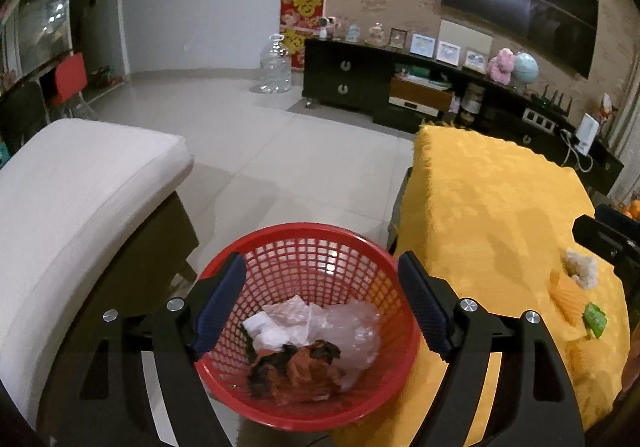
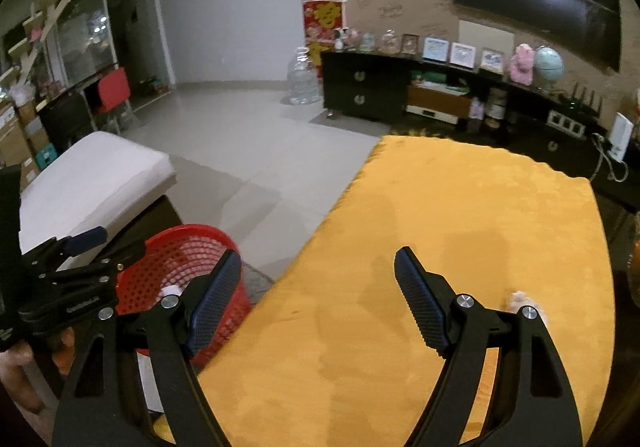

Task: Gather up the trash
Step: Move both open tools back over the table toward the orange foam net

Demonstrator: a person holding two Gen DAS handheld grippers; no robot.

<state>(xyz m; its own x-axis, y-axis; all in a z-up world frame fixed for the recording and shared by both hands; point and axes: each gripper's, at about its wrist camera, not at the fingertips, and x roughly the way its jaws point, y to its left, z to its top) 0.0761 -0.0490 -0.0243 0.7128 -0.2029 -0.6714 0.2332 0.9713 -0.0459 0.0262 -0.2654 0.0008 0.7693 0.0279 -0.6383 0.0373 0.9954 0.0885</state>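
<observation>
A red mesh basket (image 1: 308, 243) sits on the floor beside the yellow-clothed table (image 1: 488, 207). It holds white paper, clear plastic wrap (image 1: 356, 335) and a brown-black crumpled wrapper (image 1: 300, 367). My left gripper (image 1: 322, 275) hovers over the basket, open and empty. On the table lie a whitish crumpled scrap (image 1: 582, 269), an orange wrapper (image 1: 568, 295) and a green scrap (image 1: 594, 321). My right gripper (image 2: 318, 271) is open and empty above the table (image 2: 480, 215). The whitish scrap (image 2: 520, 299) peeks out behind its right finger. The basket (image 2: 188, 247) and left gripper (image 2: 86, 243) show at its left.
A white cushioned sofa (image 1: 80, 183) stands left of the basket. A black TV console (image 1: 400, 87) with frames and toys lines the far wall, with a large water bottle (image 1: 276, 67) next to it. Tiled floor (image 1: 280, 151) lies between sofa and table.
</observation>
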